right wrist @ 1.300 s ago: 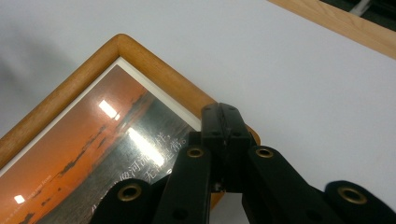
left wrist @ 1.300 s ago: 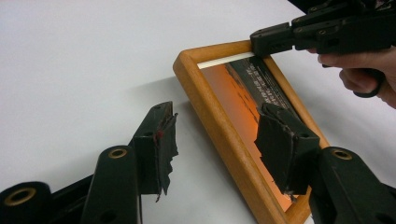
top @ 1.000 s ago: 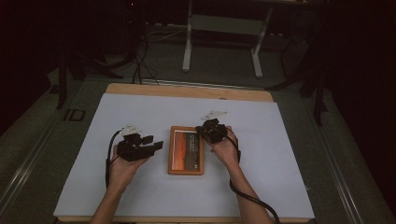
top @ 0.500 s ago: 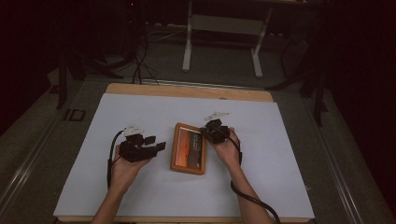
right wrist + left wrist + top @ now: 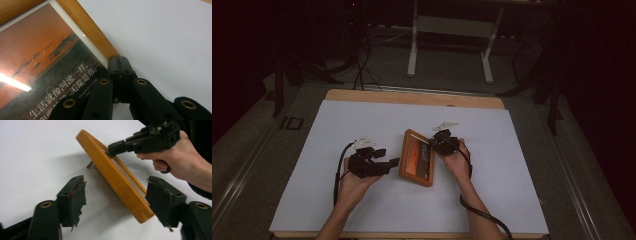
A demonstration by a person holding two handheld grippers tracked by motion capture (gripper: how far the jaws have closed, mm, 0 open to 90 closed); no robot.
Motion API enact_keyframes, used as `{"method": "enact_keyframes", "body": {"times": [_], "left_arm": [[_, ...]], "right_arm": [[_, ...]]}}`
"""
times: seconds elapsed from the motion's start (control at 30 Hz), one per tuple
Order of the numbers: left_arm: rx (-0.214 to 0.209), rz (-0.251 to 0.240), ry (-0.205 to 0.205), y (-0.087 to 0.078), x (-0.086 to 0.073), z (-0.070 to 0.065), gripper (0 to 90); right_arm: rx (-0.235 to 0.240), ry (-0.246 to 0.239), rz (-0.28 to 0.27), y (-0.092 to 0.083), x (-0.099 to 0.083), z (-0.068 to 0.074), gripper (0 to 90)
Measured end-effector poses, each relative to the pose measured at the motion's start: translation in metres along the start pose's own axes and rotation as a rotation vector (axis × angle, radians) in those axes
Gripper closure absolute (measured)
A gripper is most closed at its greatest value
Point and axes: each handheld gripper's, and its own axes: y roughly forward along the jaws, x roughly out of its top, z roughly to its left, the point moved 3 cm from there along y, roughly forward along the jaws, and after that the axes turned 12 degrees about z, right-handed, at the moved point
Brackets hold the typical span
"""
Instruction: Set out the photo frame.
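Frame (image 5: 417,158) tilted up off surface (image 5: 512,200), pinched at edge by right gripper (image 5: 435,143); left gripper (image 5: 394,162) just opened wide, clear. Standing it on its prop left.

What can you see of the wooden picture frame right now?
The picture frame has an orange-brown wooden border around a glazed sunset seascape print with white Chinese text. It stands tilted on the white table cover, one edge raised, a small stand peg behind it. The right gripper is shut on its rim. The left gripper is open, its jaws having just been opening, beside the frame's near corner without pressing it.
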Motion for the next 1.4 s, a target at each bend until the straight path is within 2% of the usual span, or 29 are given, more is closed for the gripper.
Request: {"method": "enact_keyframes", "body": {"times": [0.1, 0.27, 0.37, 0.43, 0.47, 0.6, 0.7, 0.83, 0.93, 1.03, 1.3, 1.4], "left_arm": [[-0.002, 0.014, 0.003, 0.005, -0.001, -0.006, 25.6], [-0.028, 0.044, 0.007, 0.016, -0.003, -0.014, 25.3], [-0.035, 0.059, -0.001, 0.023, -0.005, -0.018, 25.4], [-0.064, 0.068, -0.028, 0.028, -0.006, -0.019, 26.0], [-0.075, 0.073, -0.035, 0.031, -0.007, -0.02, 27.3], [-0.065, 0.093, -0.054, 0.039, -0.009, -0.022, 30.4], [-0.093, 0.102, -0.083, 0.043, -0.01, -0.022, 36.4], [-0.096, 0.122, -0.091, 0.05, -0.011, -0.025, 39.6], [-0.095, 0.123, -0.114, 0.052, -0.011, -0.023, 44.0], [-0.115, 0.114, -0.147, 0.052, -0.011, -0.021, 47.7], [-0.127, 0.101, -0.2, 0.052, -0.011, -0.022, 51.2], [-0.11, 0.096, -0.193, 0.052, -0.008, -0.028, 53.2]], "right_arm": [[0.003, 0.003, -0.004, 0.0, -0.001, 0.0, 90.0], [0.005, 0.005, -0.005, 0.0, -0.001, -0.001, 90.0], [0.006, 0.007, -0.008, 0.0, -0.001, -0.001, 90.0], [0.004, 0.007, -0.009, 0.0, -0.001, -0.001, 90.0], [0.004, 0.008, -0.01, 0.0, -0.001, -0.001, 90.0], [0.002, 0.009, -0.013, 0.0, -0.002, 0.0, 90.0], [0.004, 0.009, -0.016, 0.0, -0.002, -0.001, 90.0], [0.003, 0.007, -0.019, 0.0, -0.002, -0.001, 90.0], [0.003, 0.007, -0.02, 0.0, -0.002, -0.001, 90.0], [0.002, 0.006, -0.018, 0.0, -0.002, -0.001, 90.0], [-0.002, 0.0, -0.021, 0.0, -0.002, 0.0, 90.0], [-0.002, 0.005, -0.024, 0.0, -0.003, -0.002, 90.0]]}}
